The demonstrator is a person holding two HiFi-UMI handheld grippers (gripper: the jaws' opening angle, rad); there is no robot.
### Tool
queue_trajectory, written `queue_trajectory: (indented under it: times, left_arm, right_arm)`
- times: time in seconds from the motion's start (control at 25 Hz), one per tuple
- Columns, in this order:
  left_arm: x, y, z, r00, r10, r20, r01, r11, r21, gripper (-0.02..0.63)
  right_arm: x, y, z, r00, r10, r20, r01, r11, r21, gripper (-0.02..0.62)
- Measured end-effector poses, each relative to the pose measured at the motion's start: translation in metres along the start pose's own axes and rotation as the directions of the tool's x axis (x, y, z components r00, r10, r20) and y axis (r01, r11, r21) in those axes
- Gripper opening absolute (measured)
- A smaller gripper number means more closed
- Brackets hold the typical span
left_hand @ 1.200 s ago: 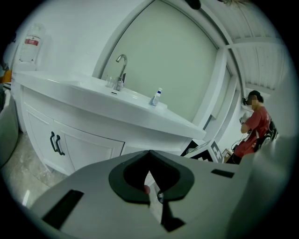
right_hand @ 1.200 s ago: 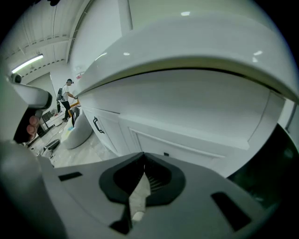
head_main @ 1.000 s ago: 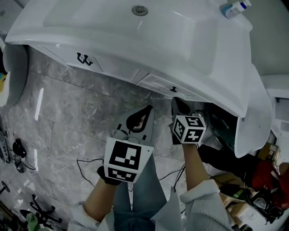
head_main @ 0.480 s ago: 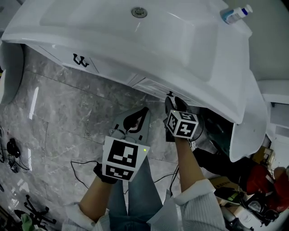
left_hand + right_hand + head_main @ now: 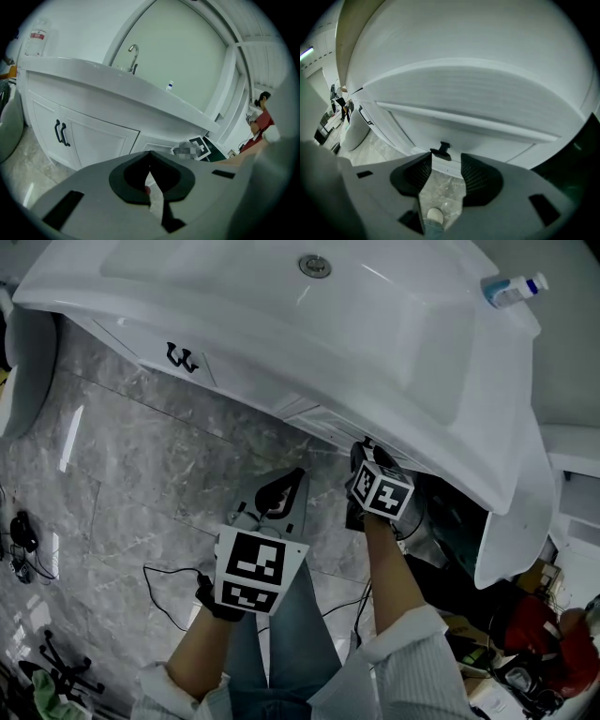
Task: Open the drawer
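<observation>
The white drawer front sits under the vanity's countertop, and its small black handle sticks out toward me. My right gripper points down at it with its jaws opening. The handle stands just ahead of the left jaw's tip, and nothing lies between the pads. In the head view the right gripper hangs right below the handle. My left gripper is shut on nothing and floats over the floor, left of the right one. Its own view shows the left gripper facing the vanity.
A white sink counter with a drain and a small bottle tops the vanity. Double doors with black handles are at the left. A cabinet door hangs open at the right. Cables lie on the marble floor.
My right gripper has moved closer to the drawer handle. The left gripper has hardly shifted.
</observation>
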State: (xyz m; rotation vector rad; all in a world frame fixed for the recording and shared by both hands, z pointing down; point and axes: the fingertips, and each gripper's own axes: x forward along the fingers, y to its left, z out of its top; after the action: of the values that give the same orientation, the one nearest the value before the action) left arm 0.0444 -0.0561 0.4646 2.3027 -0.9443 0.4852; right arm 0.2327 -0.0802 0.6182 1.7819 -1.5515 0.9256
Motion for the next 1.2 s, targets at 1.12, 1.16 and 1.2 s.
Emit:
queue_trajectory:
  times: [1.12, 1.16, 1.2]
  left_arm:
    - [-0.003, 0.020, -0.017, 1.000, 0.021, -0.015, -0.022, 0.995, -0.097, 0.014]
    - [-0.003, 0.019, -0.018, 1.000, 0.020, -0.016, -0.021, 0.995, -0.099, 0.014]
    - [-0.003, 0.018, -0.018, 1.000, 0.018, -0.017, -0.019, 0.995, -0.100, 0.014]
  right_arm:
    - [0.003, 0.014, -0.001, 0.998, 0.010, -0.058, -0.026, 0.961, -0.274, 0.104]
    - [0.003, 0.015, -0.003, 0.998, 0.017, -0.066, -0.036, 0.953, -0.299, 0.103]
    - [0.002, 0.016, -0.004, 0.997, 0.023, -0.073, -0.045, 0.947, -0.317, 0.100]
